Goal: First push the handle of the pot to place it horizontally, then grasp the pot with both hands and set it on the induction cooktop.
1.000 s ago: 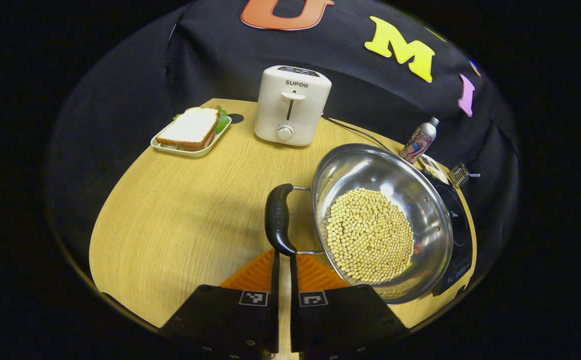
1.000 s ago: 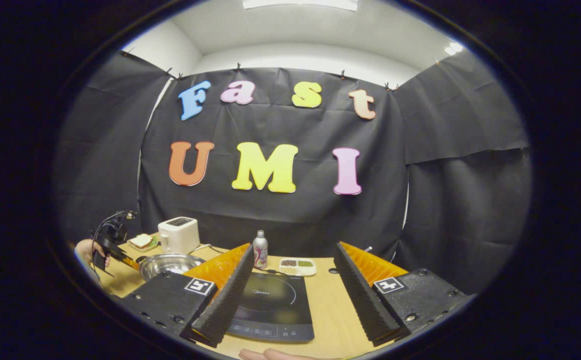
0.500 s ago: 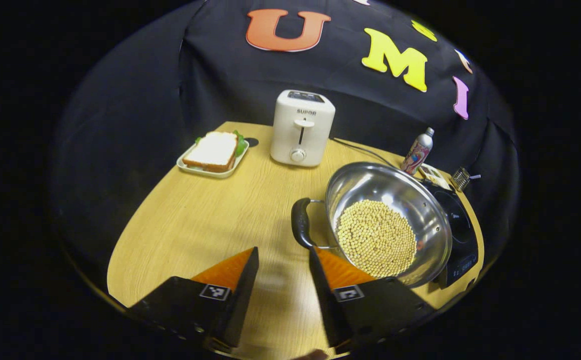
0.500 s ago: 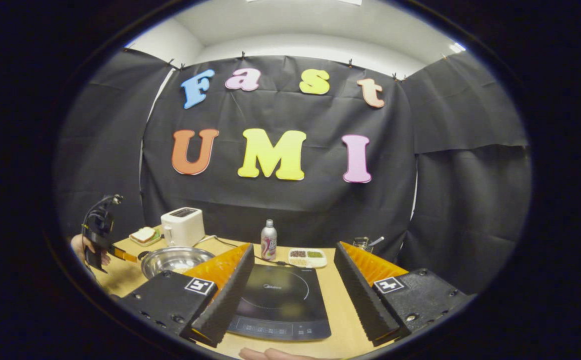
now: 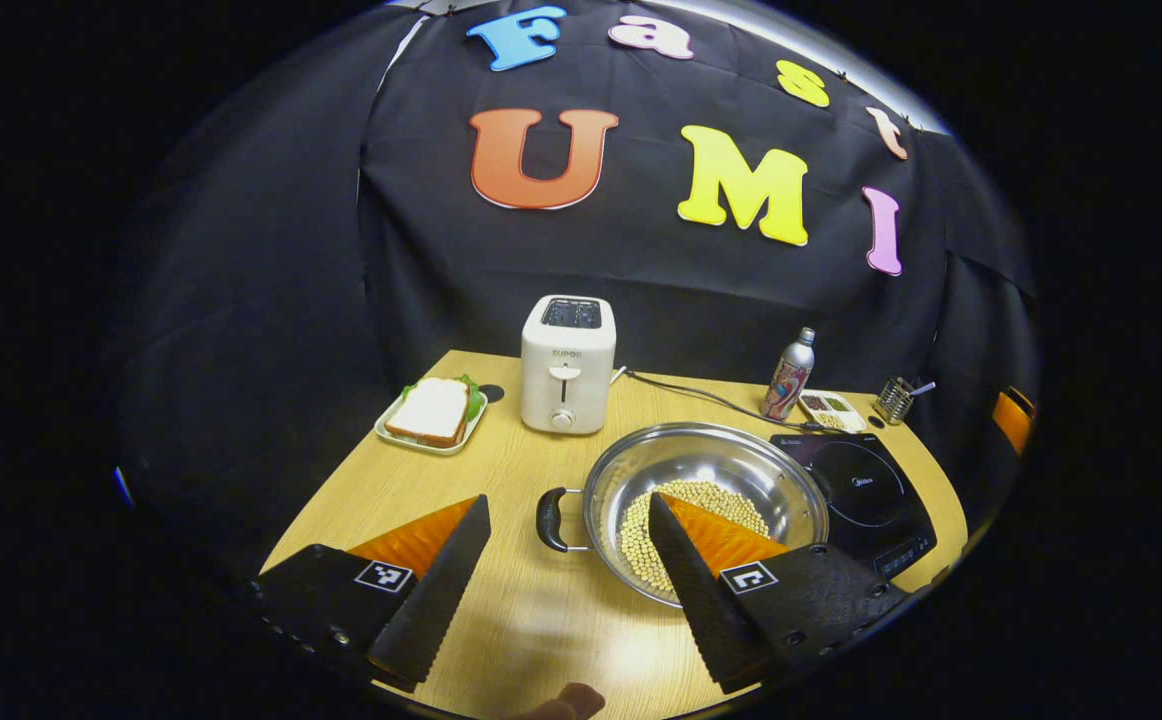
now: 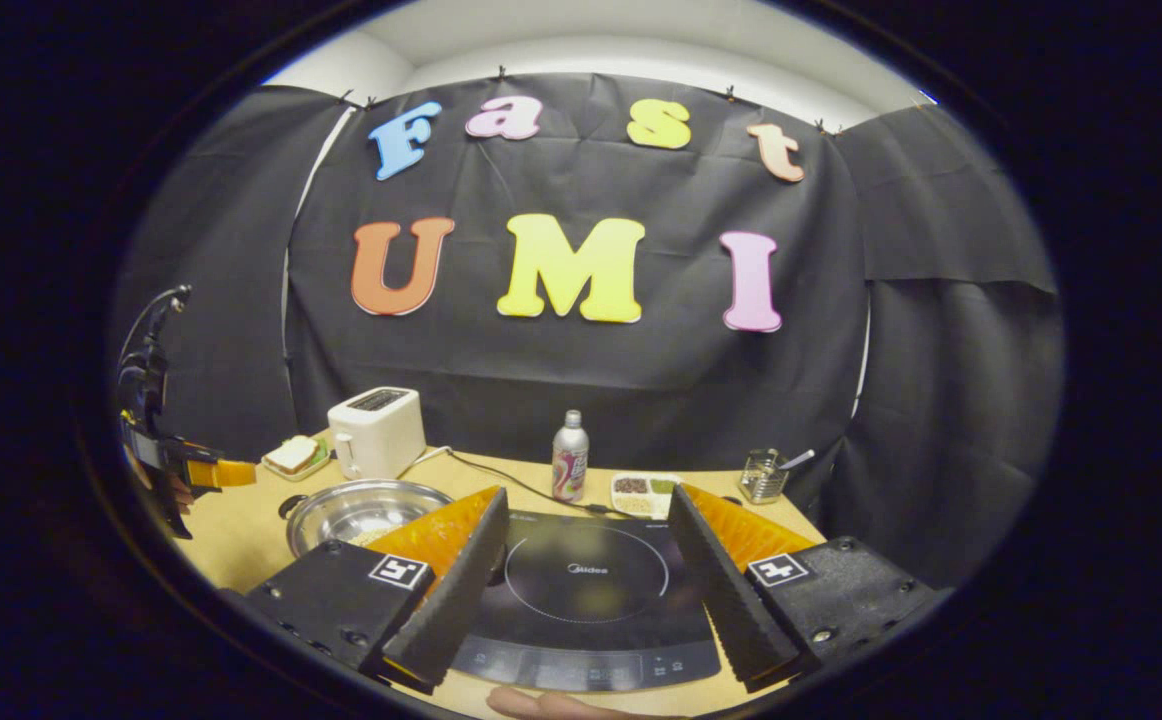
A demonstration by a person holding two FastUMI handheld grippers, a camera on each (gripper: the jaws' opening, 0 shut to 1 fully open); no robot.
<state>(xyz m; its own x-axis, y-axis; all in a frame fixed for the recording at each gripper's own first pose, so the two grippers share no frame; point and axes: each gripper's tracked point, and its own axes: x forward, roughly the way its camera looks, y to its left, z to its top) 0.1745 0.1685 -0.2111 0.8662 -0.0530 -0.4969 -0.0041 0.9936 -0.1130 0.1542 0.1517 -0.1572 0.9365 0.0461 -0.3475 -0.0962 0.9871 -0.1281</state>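
Since a second ago, the left gripper (image 5: pixel 566 545) has been drawn back and raised from the pot's handle (image 5: pixel 548 519), and its fingers, then nearly together, are now spread wide and hold nothing. From the left gripper view, a sandwich on a tray (image 5: pixel 432 414), a toaster (image 5: pixel 567 363), the pot (image 5: pixel 706 500) of beans and the induction cooktop (image 5: pixel 861 495) are seen from left to right on the tabletop (image 5: pixel 381 490). The pot rests just beside the cooktop's left edge, its black handle turned toward the open left part of the tabletop. In the right gripper view, the left gripper (image 6: pixel 203 472) is seen held above the tabletop's left edge, apart from the pot (image 6: pixel 361 508). The right gripper (image 6: pixel 586 560) is likewise held wide and empty, with the cooktop (image 6: pixel 586 590) framed between its fingers; a bottle (image 6: pixel 569 457) and a small dish (image 6: pixel 644 487) stand behind.
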